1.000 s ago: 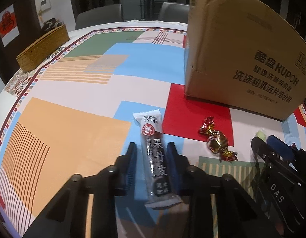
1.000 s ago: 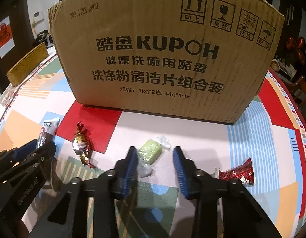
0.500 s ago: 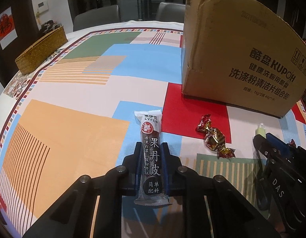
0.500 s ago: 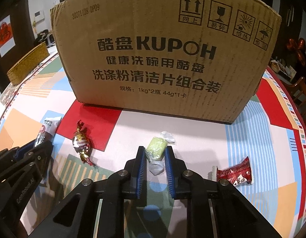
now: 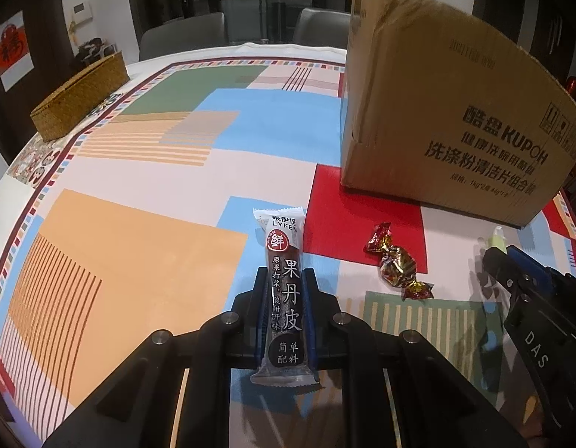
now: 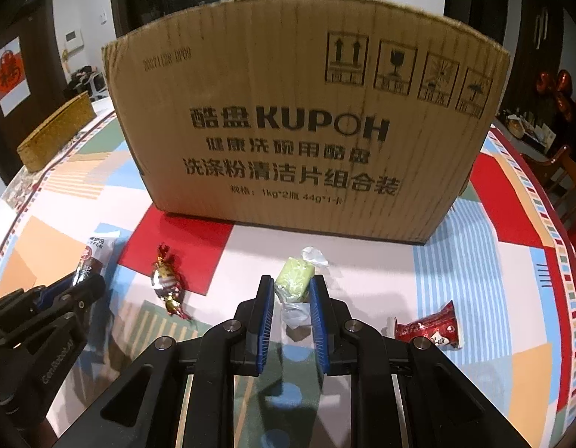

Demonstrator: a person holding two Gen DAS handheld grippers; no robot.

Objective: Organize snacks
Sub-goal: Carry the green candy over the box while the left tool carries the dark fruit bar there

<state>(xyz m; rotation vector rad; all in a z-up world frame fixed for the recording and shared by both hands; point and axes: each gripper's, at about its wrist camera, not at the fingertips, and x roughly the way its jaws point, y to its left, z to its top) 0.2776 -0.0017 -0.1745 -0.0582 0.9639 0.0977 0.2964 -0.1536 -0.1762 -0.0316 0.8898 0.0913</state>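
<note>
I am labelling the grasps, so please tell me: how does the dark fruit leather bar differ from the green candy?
The fruit leather bar is long, flat and dark with white print; the green candy is short, blocky and clear-wrapped. The left gripper holds the bar, the right gripper the candy. Both are clamped between blue pads.

A woven basket (image 5: 79, 99) sits at the far left edge of the patterned tablecloth (image 5: 138, 231). Two grey chairs (image 5: 183, 35) stand behind the table, and a red-and-white paper sign (image 6: 9, 74) (characters unreadable) hangs on the dark wall.
</note>
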